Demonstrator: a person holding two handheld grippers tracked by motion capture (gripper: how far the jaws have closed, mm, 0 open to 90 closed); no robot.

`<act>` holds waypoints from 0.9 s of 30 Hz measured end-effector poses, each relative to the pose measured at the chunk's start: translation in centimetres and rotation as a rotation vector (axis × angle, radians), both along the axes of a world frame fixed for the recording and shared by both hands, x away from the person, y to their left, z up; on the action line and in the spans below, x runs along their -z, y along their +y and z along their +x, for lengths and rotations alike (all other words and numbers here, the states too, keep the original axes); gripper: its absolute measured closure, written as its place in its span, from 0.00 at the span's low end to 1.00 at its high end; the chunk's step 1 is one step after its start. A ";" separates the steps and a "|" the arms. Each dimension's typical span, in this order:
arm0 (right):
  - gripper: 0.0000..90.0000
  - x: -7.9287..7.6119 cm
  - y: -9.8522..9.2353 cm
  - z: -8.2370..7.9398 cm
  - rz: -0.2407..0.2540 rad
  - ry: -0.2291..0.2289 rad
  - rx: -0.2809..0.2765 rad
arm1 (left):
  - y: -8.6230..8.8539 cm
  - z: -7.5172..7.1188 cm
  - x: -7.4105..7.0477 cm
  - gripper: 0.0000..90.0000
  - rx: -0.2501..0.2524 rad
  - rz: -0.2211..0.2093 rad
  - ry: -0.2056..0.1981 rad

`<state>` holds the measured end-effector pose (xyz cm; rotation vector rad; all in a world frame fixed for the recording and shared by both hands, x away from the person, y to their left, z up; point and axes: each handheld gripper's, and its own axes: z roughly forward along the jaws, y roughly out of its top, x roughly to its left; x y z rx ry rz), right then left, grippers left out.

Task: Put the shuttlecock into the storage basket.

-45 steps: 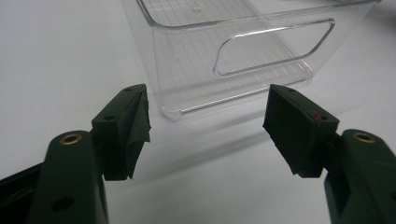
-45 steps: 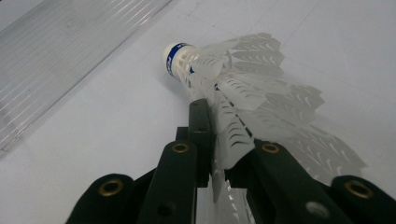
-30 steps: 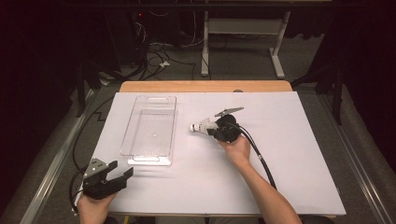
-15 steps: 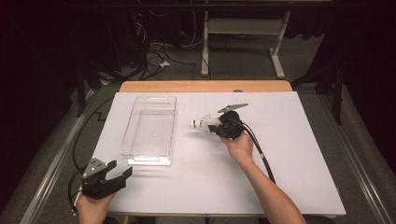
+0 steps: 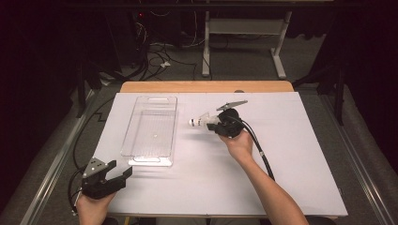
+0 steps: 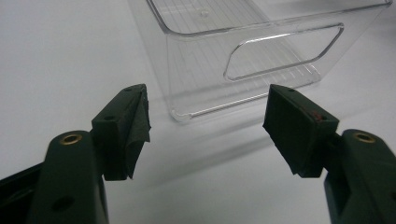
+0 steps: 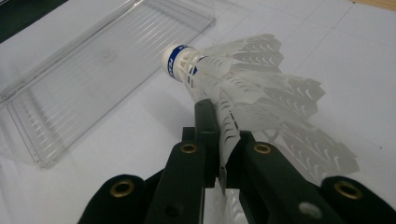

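A white plastic shuttlecock [image 7: 233, 79] with a rounded white cork nose ringed by a blue band is pinched by the right gripper [image 7: 223, 140]. Its two matte black jaws are pressed together on a thin slice of the shuttlecock's skirt, whose stiff, translucent vanes are ribbed and perforated and fan out like feathers. In the high view the right gripper [image 5: 217, 126] holds the shuttlecock [image 5: 201, 121] above the white table cover, nose pointing toward the clear plastic tray [image 5: 151, 131] and just beside its right long edge, not touching it.

The tray is a long rectangular bin of transparent, glossy plastic with rounded corners, fine ridges moulded across its floor and an oblong handle cutout in each short end wall. It stands on the smooth white sheet [image 5: 291, 154] that covers the table; a strip of bare wooden tabletop [image 5: 206, 86] shows along the far edge.

The left gripper [image 5: 112, 174] rests at the near left corner of the sheet, jaws spread wide with nothing between them. In the left gripper view its fingers [image 6: 128, 126] are blocky, dull black pads with brass-coloured rivets behind them, and they face the tray's [image 6: 261, 60] near end wall from a short way off.
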<state>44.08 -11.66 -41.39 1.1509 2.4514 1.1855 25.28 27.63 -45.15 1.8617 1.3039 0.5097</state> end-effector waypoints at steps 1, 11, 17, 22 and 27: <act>0.99 -0.1 0.1 0.0 0.001 0.000 -0.002 | 0.0 0.0 0.0 0.36 -0.001 -0.001 -0.002; 0.99 -0.8 0.4 0.0 0.011 -0.004 -0.015 | -0.1 0.0 -0.1 0.36 0.002 0.008 -0.006; 0.99 -1.1 0.5 0.1 0.017 -0.003 -0.018 | 0.3 0.0 0.0 0.36 -0.014 0.000 -0.003; 0.99 -1.6 0.9 0.0 0.017 -0.010 -0.035 | 0.3 0.0 0.1 0.36 -0.011 -0.004 0.003; 0.99 -2.0 1.3 0.1 0.024 -0.006 -0.053 | 0.2 -0.1 0.1 0.36 -0.013 -0.017 0.004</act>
